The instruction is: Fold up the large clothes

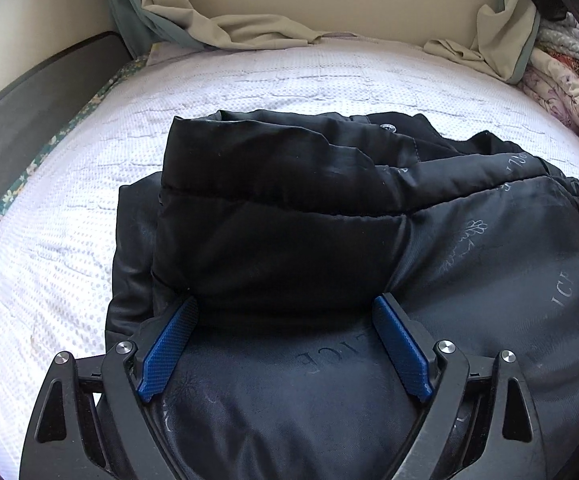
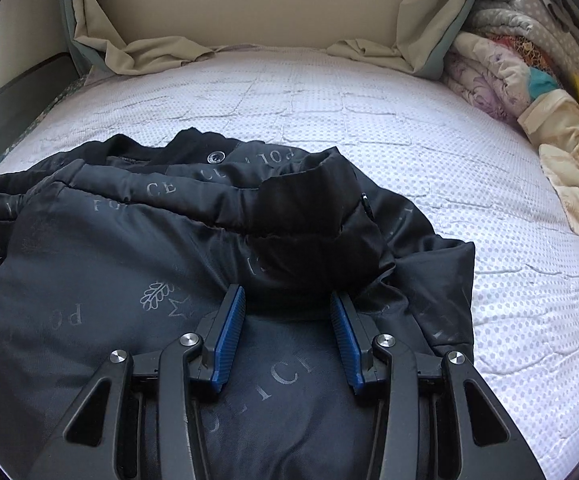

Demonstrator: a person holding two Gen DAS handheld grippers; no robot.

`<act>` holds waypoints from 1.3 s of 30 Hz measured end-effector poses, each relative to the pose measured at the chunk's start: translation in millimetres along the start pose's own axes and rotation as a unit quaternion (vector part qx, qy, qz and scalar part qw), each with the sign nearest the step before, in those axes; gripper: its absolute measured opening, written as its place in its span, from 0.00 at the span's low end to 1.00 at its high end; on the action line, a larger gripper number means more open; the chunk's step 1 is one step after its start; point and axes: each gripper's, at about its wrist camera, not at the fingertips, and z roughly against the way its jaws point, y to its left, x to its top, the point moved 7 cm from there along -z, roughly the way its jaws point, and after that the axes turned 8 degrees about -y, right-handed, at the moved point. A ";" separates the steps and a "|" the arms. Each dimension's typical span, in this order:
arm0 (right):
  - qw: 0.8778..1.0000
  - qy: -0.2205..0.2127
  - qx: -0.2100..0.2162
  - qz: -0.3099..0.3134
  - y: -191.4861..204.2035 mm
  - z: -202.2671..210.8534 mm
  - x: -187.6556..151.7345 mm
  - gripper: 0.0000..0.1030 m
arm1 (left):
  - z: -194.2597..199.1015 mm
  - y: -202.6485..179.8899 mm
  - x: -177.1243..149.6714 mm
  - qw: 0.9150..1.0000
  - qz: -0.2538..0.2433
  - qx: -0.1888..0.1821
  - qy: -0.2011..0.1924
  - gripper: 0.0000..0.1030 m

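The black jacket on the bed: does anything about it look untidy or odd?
Somewhat. The black jacket lies on the white mattress lining side up, printed letters showing, so it looks inside out. Its folded sleeves bulge in puffy rolls, and the collar end is bunched. I see no damage or stains.

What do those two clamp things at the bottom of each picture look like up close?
Both look alike. The left gripper and right gripper each have two black angular plastic fingers lined with ribbed blue pads, hinged on black linkage arms with triangular cut-outs and round silver pins. No cables, markings, hands or sleeves show.
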 end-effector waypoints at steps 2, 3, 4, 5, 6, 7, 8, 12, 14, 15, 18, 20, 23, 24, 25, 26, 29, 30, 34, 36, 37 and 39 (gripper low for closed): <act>1.000 0.001 0.007 -0.010 -1.6 1.0 1.3 0.39 | 2.3 0.9 3.6 1.000 0.007 -0.009 0.003 0.90; 1.000 0.004 0.015 -0.021 -3.7 2.1 2.7 0.40 | 4.3 1.4 5.3 1.000 0.008 -0.012 0.005 0.89; 0.999 0.012 0.025 -0.035 -6.2 4.2 4.9 0.40 | 9.6 2.3 8.7 1.000 0.007 -0.014 0.009 0.89; 0.998 0.019 0.032 -0.046 -8.6 7.2 7.5 0.40 | 12.7 2.6 10.6 1.000 0.006 -0.016 0.012 0.89; 0.997 0.026 0.037 -0.056 -10.7 11.1 10.4 0.40 | 19.5 3.4 14.8 1.000 0.004 -0.019 0.015 0.89; 0.996 0.033 0.041 -0.067 -13.2 17.8 15.3 0.40 | 25.5 4.5 18.4 1.000 0.003 -0.024 0.016 0.89; 0.996 0.029 0.045 -0.076 -14.5 25.6 20.4 0.40 | 30.2 6.1 21.3 0.999 0.005 -0.028 0.015 0.89; 0.996 -0.011 0.038 -0.081 -23.2 52.7 41.2 0.40 | 48.1 29.1 40.9 0.999 0.042 -0.028 -0.008 0.89; 0.996 -0.012 0.028 -0.086 -30.8 50.2 45.0 0.40 | 39.2 43.5 41.7 0.998 0.056 -0.013 0.005 0.89; 0.996 -0.007 0.024 -0.091 -34.0 45.8 44.6 0.39 | 32.8 47.7 39.8 0.998 0.062 -0.009 0.015 0.89; 0.995 0.030 0.007 -0.096 -43.1 23.0 33.6 0.33 | 4.8 59.5 20.9 0.993 0.098 -0.022 0.069 0.90; 0.993 0.050 0.004 -0.103 -47.3 12.8 25.8 0.33 | -2.0 60.1 14.5 0.990 0.113 -0.033 0.081 0.90; 0.990 0.068 0.013 -0.124 -53.1 2.3 16.2 0.33 | -5.4 61.0 10.9 0.989 0.115 -0.036 0.086 0.94; 0.989 0.070 0.015 -0.128 -54.2 -0.1 13.6 0.32 | -7.7 61.9 9.5 0.988 0.120 -0.038 0.088 0.96; 0.989 0.070 0.016 -0.127 -54.5 -3.1 10.1 0.32 | -11.5 63.4 6.6 0.987 0.128 -0.040 0.093 0.97; 0.990 0.066 0.012 -0.121 -53.5 -5.8 7.9 0.32 | -16.6 64.3 2.7 0.985 0.138 -0.044 0.098 0.99; 0.995 0.051 -0.015 -0.090 -47.2 -5.9 5.8 0.33 | -23.1 60.8 -1.0 0.983 0.144 -0.046 0.103 1.00; 0.995 0.050 -0.019 -0.089 -46.6 -5.2 6.0 0.33 | -21.6 60.9 -0.1 0.984 0.143 -0.044 0.101 1.00; 0.985 0.067 0.010 -0.157 -58.4 3.1 11.1 0.35 | -7.5 61.9 7.3 0.983 0.150 -0.042 0.098 0.99; 0.980 0.070 0.016 -0.184 -63.2 15.9 16.6 0.39 | 5.5 63.9 10.2 0.983 0.151 -0.043 0.093 0.96; 0.980 0.061 0.016 -0.186 -63.8 26.9 23.1 0.43 | 15.7 64.6 15.1 0.985 0.147 -0.039 0.085 0.95; 0.985 0.034 0.011 -0.170 -61.6 47.5 35.7 0.43 | 32.2 68.9 21.4 0.988 0.137 -0.030 0.066 0.95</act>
